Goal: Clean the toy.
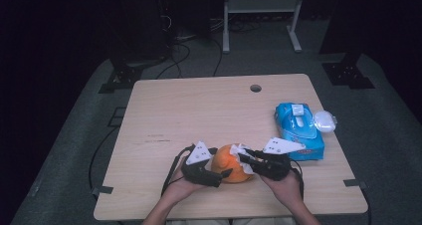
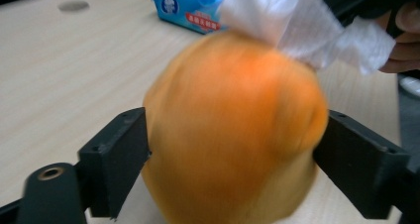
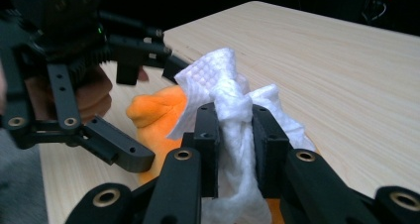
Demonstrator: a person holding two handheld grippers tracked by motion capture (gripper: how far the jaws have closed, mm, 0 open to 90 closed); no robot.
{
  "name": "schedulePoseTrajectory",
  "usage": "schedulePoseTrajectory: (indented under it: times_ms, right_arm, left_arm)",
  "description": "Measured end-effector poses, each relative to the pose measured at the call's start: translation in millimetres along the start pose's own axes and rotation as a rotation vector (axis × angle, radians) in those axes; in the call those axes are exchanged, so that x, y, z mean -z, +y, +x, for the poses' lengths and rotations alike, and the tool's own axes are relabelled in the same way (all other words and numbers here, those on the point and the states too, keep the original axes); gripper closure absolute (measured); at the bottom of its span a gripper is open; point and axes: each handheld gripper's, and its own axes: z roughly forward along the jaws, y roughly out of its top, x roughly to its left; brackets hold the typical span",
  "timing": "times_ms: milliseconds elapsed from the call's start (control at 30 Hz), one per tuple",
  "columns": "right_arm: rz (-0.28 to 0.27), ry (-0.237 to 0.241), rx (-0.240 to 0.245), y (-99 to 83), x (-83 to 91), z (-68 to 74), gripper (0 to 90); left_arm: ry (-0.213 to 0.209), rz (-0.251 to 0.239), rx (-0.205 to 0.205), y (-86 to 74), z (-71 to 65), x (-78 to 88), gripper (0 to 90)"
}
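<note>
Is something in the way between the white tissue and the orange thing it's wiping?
Nothing visible is. The white tissue, pinched in the right gripper, lies right on top of the orange thing. The left gripper has a jaw on each side of it, with nothing else between.

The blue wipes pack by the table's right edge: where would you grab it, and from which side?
Grip the blue wipes pack across its narrow width, coming straight down from above. It lies flat with long, roughly parallel sides, and the white lid near its far end is best avoided.
</note>
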Motion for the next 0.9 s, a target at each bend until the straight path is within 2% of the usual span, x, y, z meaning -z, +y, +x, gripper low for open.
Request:
schedulePoseTrajectory:
  times_ms: [67, 200, 267, 367, 400, 467, 500, 533, 567, 600, 633, 700, 733, 767, 800, 867, 900]
  right_arm:
    - [-0.003, -0.005, 0.021, 2.9, 0.4, 5.1, 75.1]
    - [-0.016, 0.061, 0.058, 6.4, -6.0, 21.7, 75.0]
    - [-0.005, 0.053, 0.086, 7.0, -8.6, 26.7, 75.1]
    - [0.005, 0.028, 0.074, 6.6, -6.1, 20.9, 75.1]
    - [0.003, -0.008, 0.073, 4.4, -4.5, 14.5, 75.1]
    - [0.008, -0.027, 0.017, -1.8, -1.2, 2.4, 75.1]
    - [0.006, -0.024, 0.000, -3.7, -0.5, -0.6, 75.1]
    - [-0.001, -0.022, -0.012, -4.6, -0.4, -1.0, 75.1]
    - [-0.001, -0.025, -0.005, -4.1, -0.9, 0.8, 75.1]
    - [-0.003, -0.006, 0.004, -2.5, -2.7, 4.6, 75.1]
    - [-0.007, 0.017, 0.006, -1.4, -4.9, 8.4, 75.1]
    - [0.000, 0.014, 0.036, 0.6, -8.4, 14.9, 75.1]
    - [0.003, 0.009, 0.045, 1.4, -8.9, 15.1, 75.1]
    - [-0.001, 0.013, 0.027, 0.8, -7.9, 11.9, 75.1]
    - [-0.001, -0.001, 0.015, -0.8, -6.6, 8.6, 75.1]
    - [0.008, -0.027, -0.007, -5.9, -4.3, -0.1, 75.1]
    - [0.008, -0.031, -0.031, -9.0, -3.1, -5.4, 75.1]
  left_arm:
    - [0.017, 0.012, -0.040, 0.1, -3.4, -0.4, 29.1]
    - [0.027, 0.027, -0.106, -0.6, -8.9, -0.7, 35.7]
    - [0.030, 0.032, -0.124, -1.6, -8.6, 0.5, 37.5]
    - [0.022, 0.038, -0.115, -4.4, -3.1, 2.7, 38.8]
    - [0.015, 0.044, -0.105, -5.2, -0.9, 3.2, 38.7]
    - [-0.009, 0.053, -0.070, -6.4, 3.8, 4.4, 36.9]
    - [-0.019, 0.053, -0.044, -3.7, 5.1, 5.0, 32.6]
    - [-0.023, 0.048, -0.024, -0.9, 4.8, 5.0, 24.7]
    - [-0.021, 0.016, -0.015, 3.9, 3.4, 5.8, 18.0]
    - [-0.028, -0.011, -0.011, 7.4, 1.5, 6.8, 14.9]
    - [-0.024, 0.002, -0.023, 10.0, -1.2, 6.5, 15.7]
    - [0.018, 0.036, -0.089, 9.1, -4.3, 5.6, 23.7]
    - [-0.002, 0.027, -0.066, 6.1, -1.1, 6.6, 26.9]
    - [-0.004, 0.025, -0.052, 3.5, 2.0, 7.7, 28.8]
    - [0.001, 0.031, -0.054, 1.3, 5.0, 9.3, 30.3]
    - [-0.009, 0.030, -0.018, -1.4, 11.2, 13.0, 31.7]
    - [-0.010, 0.031, -0.014, -2.0, 12.5, 13.9, 31.7]
